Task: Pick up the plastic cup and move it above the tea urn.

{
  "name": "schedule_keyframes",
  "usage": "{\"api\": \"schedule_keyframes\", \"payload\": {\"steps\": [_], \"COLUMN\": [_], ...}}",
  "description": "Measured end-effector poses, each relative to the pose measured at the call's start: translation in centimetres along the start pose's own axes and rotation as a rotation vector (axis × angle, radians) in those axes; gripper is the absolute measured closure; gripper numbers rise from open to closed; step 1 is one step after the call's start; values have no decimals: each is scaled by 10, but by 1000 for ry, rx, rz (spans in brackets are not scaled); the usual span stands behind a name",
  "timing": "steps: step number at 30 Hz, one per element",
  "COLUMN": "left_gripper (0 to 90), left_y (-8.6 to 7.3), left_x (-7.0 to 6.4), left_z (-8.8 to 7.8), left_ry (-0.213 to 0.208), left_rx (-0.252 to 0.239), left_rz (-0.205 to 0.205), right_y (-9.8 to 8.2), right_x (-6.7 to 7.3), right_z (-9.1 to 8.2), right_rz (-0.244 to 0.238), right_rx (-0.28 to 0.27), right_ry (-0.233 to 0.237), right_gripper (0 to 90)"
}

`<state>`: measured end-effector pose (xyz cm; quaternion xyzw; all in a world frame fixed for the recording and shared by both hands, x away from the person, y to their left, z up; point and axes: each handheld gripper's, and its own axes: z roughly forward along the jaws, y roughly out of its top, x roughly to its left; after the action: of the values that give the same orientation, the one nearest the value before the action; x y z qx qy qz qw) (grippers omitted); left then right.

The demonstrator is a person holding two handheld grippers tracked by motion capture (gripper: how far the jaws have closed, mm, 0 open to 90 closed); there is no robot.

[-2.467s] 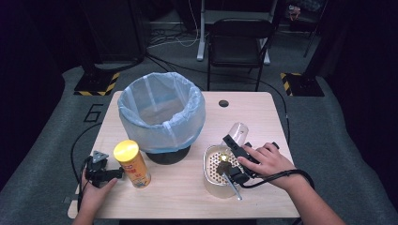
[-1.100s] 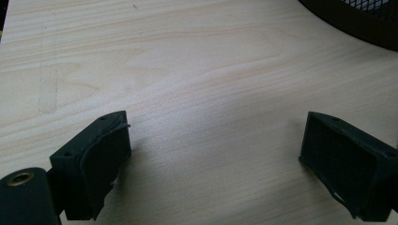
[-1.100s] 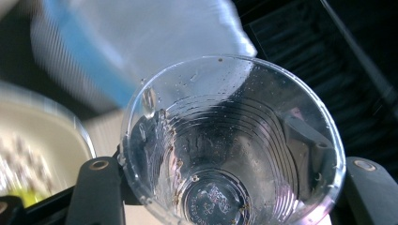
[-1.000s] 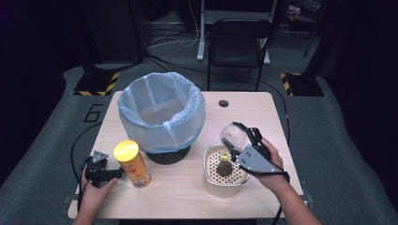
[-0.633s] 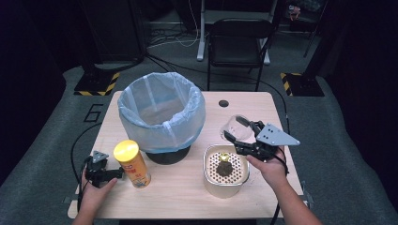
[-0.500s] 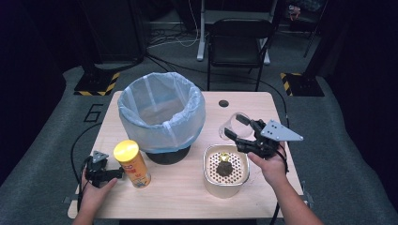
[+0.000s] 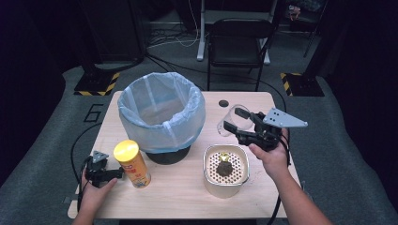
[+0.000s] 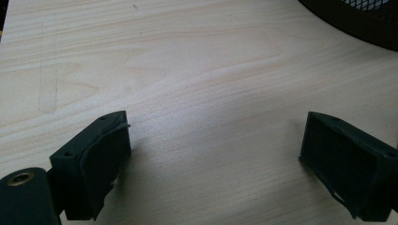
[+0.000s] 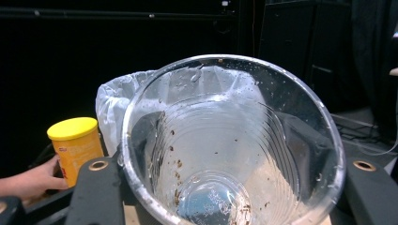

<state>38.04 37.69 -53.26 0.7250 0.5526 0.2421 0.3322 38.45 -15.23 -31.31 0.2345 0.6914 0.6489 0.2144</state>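
Note:
My right gripper (image 7: 233,119) is shut on a clear plastic cup (image 7: 226,123), held in the air right of the bin and behind the strainer box. In the right gripper view the cup (image 9: 230,145) sits between the jaws, mouth toward the camera, with brown specks inside. A cream box with a perforated insert (image 7: 226,169) holds a dark lump near the table's front. My left gripper (image 7: 104,174) rests open on the table beside a yellow-lidded can (image 7: 132,163); in the left gripper view nothing lies between its fingers (image 8: 94,161).
A black mesh bin lined with a pale blue bag (image 7: 161,112) stands at the table's centre left. A round dark hole (image 7: 223,103) marks the tabletop behind the cup. A black chair (image 7: 239,44) stands beyond the far edge of the table (image 7: 187,197).
My right gripper lifted the cup off the strainer box, turned it from tipped over the box to nearly level, and carried it up and back. The left gripper has stayed still.

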Motion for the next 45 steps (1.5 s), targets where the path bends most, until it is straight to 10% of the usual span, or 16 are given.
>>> {"api": "schedule_keyframes", "payload": {"steps": [20,34,45], "left_gripper": [65,55,55], "left_y": [0,0,0], "left_x": [0,1,0], "left_z": [1,1,1], "left_ry": [-8,-15,-19], "left_rx": [4,5,5], "left_rz": [11,21,16], "right_y": [78,104,101], "right_x": [24,31,39], "right_z": [47,76,134], "right_rz": [-97,-104,-100], "right_rx": [80,96,145], "right_ry": [7,16,73], "right_gripper": [355,352,339]}}
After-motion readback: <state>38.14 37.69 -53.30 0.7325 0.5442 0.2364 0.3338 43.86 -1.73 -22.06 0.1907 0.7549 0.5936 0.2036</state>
